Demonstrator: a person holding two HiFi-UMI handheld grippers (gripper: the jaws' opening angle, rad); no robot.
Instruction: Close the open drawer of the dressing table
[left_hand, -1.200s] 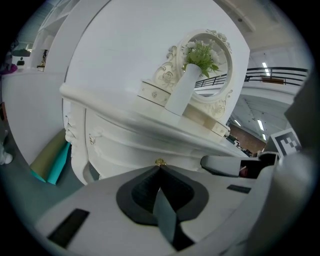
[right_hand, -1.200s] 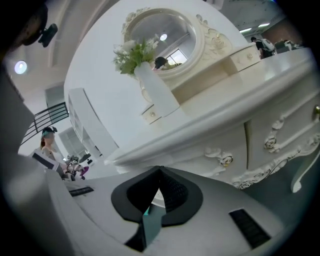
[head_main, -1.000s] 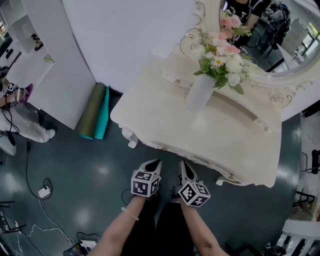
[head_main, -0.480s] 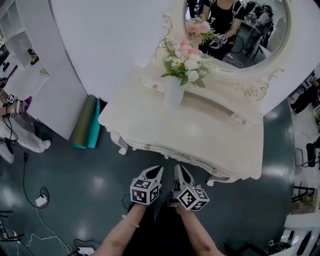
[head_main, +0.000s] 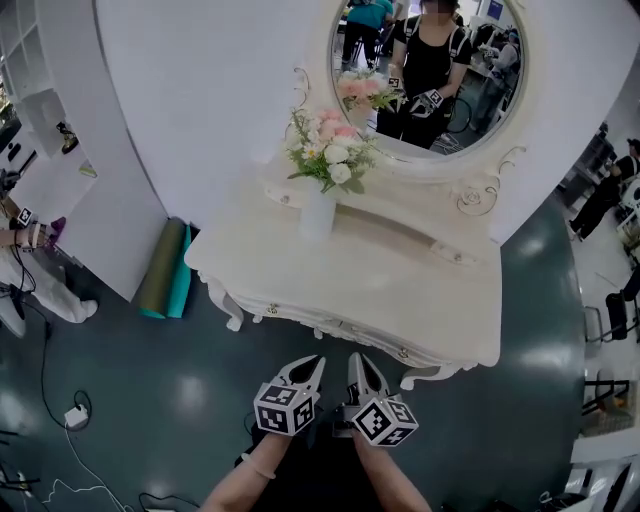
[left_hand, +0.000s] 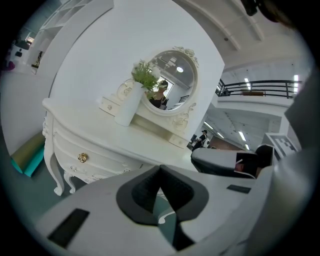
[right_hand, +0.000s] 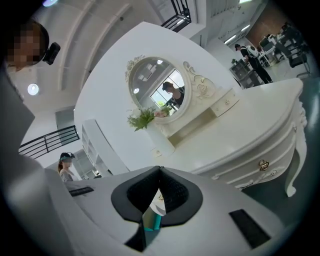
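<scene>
The cream dressing table (head_main: 400, 290) stands ahead of me under an oval mirror (head_main: 430, 70), with a white vase of flowers (head_main: 318, 210) on its top. Gold knobs (head_main: 272, 310) mark its front drawers; none visibly stands out from the front. My left gripper (head_main: 312, 362) and right gripper (head_main: 358, 360) hang side by side over the dark floor, just short of the table's front edge. Both are shut with nothing between the jaws. The left gripper view shows the left gripper (left_hand: 160, 167) pointing at the table front and a knob (left_hand: 82, 158). In its own view the right gripper (right_hand: 160, 170) is aimed likewise.
Rolled green and teal mats (head_main: 165, 268) lean against the wall left of the table. White shelves (head_main: 40, 100) and a seated person (head_main: 20, 270) are at far left. Cables and a white plug box (head_main: 75, 415) lie on the floor at lower left.
The table and mirror have slid down and left in the head view, with more of the mirror showing. Both grippers stay shut in the same place.
</scene>
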